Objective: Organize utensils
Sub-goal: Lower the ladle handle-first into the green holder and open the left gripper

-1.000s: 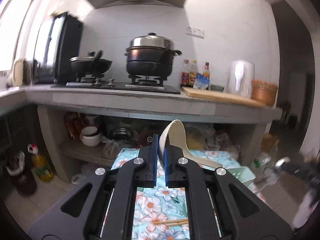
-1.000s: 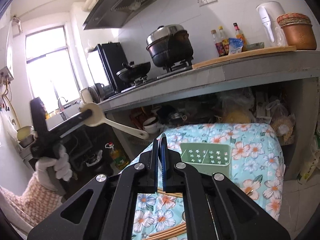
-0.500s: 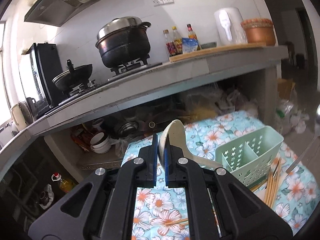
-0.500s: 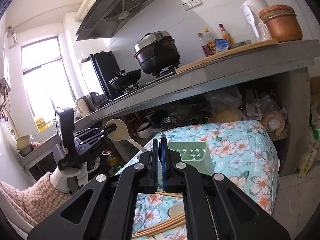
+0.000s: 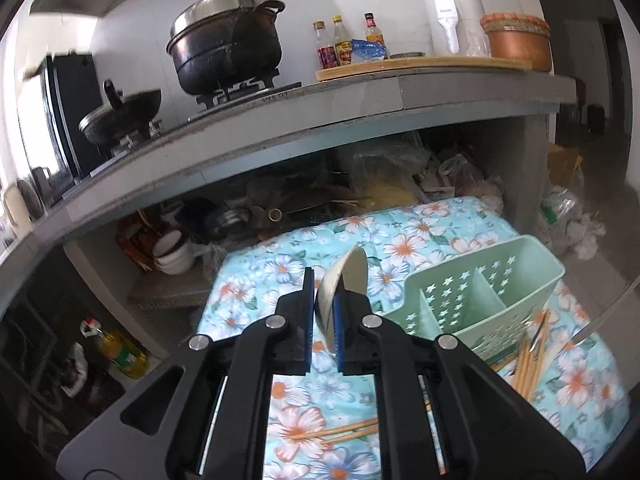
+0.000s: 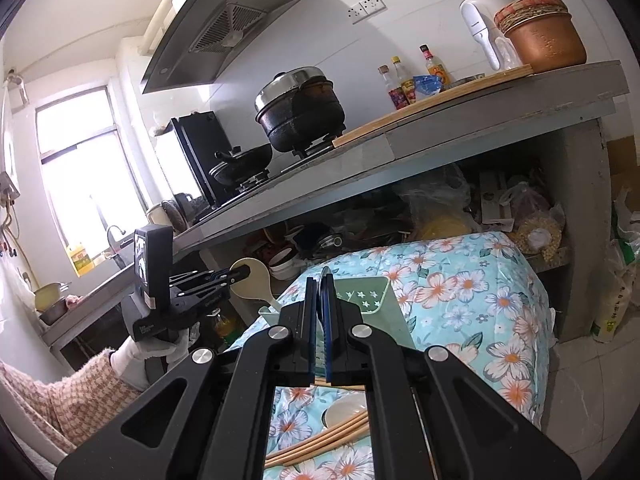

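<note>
My left gripper [image 5: 322, 316] is shut on the bowl of a cream ladle [image 5: 346, 284], held above the floral-cloth table left of the green star-pattern utensil caddy [image 5: 480, 296]. In the right wrist view the left gripper [image 6: 236, 276] holds the ladle [image 6: 252, 286] with its handle end reaching down to the caddy's [image 6: 368, 304] left rim. My right gripper [image 6: 319, 320] is shut and holds a thin metal utensil edge-on, just in front of the caddy. Wooden chopsticks [image 5: 528, 356] lie beside the caddy, more chopsticks [image 6: 320, 440] lie below my right gripper.
The floral cloth [image 6: 460, 300] covers a low table. Behind it a grey counter [image 5: 360, 112] carries a big black pot [image 5: 228, 52], a wok, bottles and a kettle. Cluttered shelves sit under the counter. A white spoon [image 6: 344, 408] lies by the chopsticks.
My left gripper has swung right and down with the ladle, bringing its handle to the caddy. The right gripper has dropped slightly towards the caddy.
</note>
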`<control>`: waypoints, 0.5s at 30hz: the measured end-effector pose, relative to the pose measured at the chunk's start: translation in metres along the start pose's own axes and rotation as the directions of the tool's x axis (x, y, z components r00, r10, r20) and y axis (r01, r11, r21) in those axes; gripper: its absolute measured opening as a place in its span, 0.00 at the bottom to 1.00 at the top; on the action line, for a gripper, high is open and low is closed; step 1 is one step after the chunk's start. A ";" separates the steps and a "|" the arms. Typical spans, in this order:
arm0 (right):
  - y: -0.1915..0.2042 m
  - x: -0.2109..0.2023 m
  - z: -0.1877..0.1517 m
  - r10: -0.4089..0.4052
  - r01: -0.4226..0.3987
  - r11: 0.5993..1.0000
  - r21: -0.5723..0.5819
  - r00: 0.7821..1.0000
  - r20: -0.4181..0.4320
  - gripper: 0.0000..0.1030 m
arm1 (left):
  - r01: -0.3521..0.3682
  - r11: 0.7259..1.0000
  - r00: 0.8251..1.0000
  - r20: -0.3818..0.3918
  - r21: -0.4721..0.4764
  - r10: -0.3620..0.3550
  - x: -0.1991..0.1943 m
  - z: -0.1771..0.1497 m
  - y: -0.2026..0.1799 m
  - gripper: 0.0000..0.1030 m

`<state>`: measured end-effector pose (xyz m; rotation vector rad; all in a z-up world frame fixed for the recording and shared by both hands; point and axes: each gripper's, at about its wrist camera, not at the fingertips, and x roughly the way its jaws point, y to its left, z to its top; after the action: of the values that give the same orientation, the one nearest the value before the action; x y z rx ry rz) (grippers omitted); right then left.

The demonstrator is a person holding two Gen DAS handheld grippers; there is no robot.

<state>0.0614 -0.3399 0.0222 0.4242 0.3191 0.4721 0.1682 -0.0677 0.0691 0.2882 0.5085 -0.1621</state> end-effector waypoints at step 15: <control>0.008 0.010 0.003 -0.019 0.019 1.000 -0.022 1.000 -0.020 0.03 | 0.184 0.958 0.983 0.062 -0.221 -0.175 -0.010 -0.011 0.038 0.36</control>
<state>0.0684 -0.3292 0.0267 0.3948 0.3370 0.4612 0.1633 -0.0277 0.0741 0.0156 0.5063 -0.2843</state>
